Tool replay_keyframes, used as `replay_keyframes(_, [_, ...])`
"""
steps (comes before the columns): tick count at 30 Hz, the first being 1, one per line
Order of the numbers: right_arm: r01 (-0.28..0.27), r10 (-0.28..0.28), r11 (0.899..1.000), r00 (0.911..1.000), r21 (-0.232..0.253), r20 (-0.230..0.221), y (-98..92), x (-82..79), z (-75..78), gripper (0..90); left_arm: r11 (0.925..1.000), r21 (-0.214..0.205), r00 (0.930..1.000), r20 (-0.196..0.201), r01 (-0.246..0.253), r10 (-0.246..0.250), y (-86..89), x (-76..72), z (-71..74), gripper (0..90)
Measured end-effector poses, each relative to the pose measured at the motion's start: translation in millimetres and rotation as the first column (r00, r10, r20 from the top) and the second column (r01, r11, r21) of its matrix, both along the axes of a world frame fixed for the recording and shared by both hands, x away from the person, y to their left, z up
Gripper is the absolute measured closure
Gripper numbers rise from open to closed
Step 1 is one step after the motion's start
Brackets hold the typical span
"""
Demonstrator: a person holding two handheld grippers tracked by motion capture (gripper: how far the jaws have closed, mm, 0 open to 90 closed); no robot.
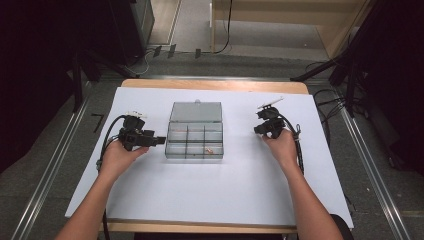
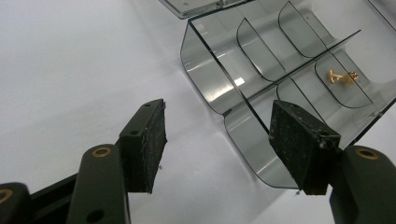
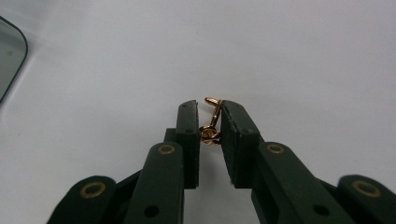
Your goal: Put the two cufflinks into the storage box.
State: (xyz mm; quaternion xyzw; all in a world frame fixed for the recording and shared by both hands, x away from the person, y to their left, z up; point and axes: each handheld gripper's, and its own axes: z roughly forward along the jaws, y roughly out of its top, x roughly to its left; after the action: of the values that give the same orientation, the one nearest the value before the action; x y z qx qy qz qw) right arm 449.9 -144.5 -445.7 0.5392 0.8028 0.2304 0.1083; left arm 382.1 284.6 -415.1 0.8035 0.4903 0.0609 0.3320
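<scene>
Earring [image 3: 212, 122], small, gold and metal, sits pinched in the right gripper [image 3: 209, 122] just above the counter [image 3: 303, 60]; I judge it very light, stiff and slippery, best held across its ringed base as now. One more earring [image 2: 342, 77] lies in a compartment of the clear box [image 2: 261, 60], so two in all. Left gripper [image 2: 219, 140] stands wide and empty beside the box's near corner.

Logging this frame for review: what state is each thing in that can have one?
Compartment box: lid open, laid back flat.
Gold piece in box: loose in one compartment.
Left hand-held gripper: open, holding nothing, beside the box.
Right hand-held gripper: shut on small gold piece.
</scene>
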Motion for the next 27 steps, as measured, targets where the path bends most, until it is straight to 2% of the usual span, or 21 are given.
replay_keyframes(4, [-0.004,0.004,1.0,0.9999,0.022,0.01,1.3,-2.1,3.9,79.1,1.0,0.0,1.0,-0.001,-0.002,0.002,0.5,0.3,-0.4,37.4])
replay_keyframes(18, [-0.044,0.042,0.998,0.9979,0.052,0.049,8.5,-11.6,17.6,79.1,1.0,-0.003,1.0,0.004,-0.003,0.003,1.1,0.1,0.4,37.4])
replay_keyframes(27, [-0.106,0.099,0.991,0.9919,0.077,0.079,20.7,-21.4,26.6,79.1,1.0,0.001,1.0,0.003,-0.001,0.001,0.1,0.1,0.2,37.4])
